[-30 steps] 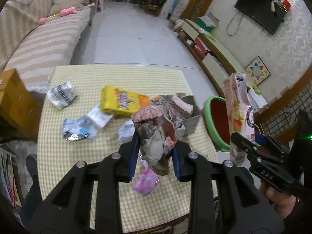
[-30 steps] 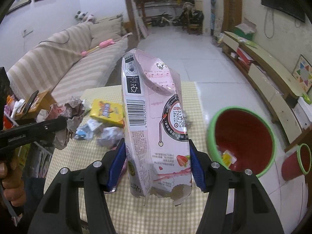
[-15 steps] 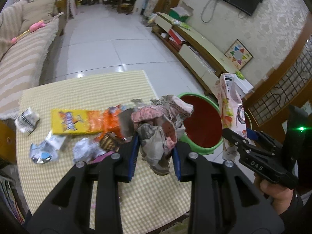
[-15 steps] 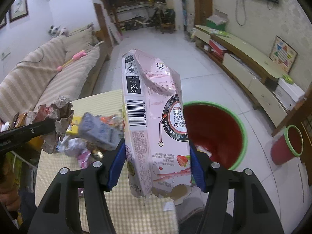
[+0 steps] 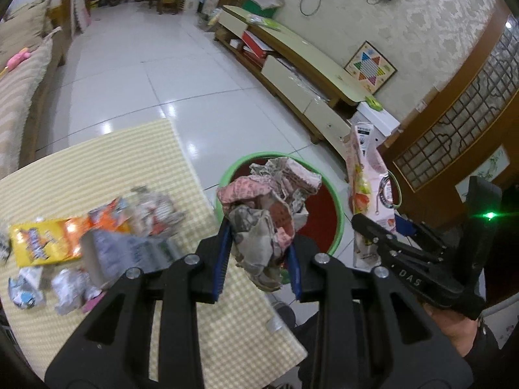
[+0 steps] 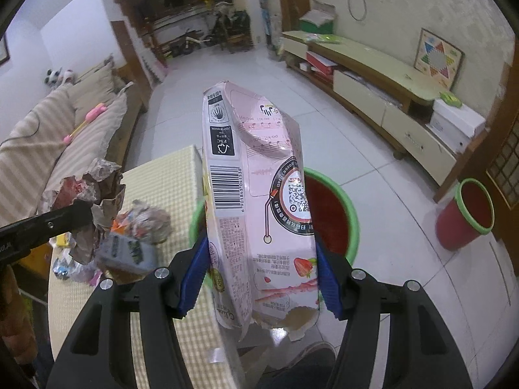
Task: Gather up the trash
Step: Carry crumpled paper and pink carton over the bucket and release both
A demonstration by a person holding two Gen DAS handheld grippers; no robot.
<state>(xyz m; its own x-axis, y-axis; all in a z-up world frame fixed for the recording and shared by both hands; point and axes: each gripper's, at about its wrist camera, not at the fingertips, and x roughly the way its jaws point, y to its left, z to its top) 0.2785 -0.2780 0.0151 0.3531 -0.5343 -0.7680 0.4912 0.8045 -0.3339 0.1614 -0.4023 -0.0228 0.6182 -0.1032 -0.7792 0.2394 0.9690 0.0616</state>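
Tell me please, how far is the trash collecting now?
Done: I cannot tell; what lies in the bin is hidden now.

In hand: the left gripper grips a paper wad and the right gripper a pink carton, both over or beside the bin.

Left: neither piece is dropped yet. On the table remain a yellow wrapper, a grey box and several crumpled scraps.

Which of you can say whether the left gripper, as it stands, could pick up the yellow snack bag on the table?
Probably not yet. The left gripper is shut on a crumpled paper wad, so nothing more fits between its pads. The yellow snack bag lies uncovered on the table; dropping the wad first would free the gripper.
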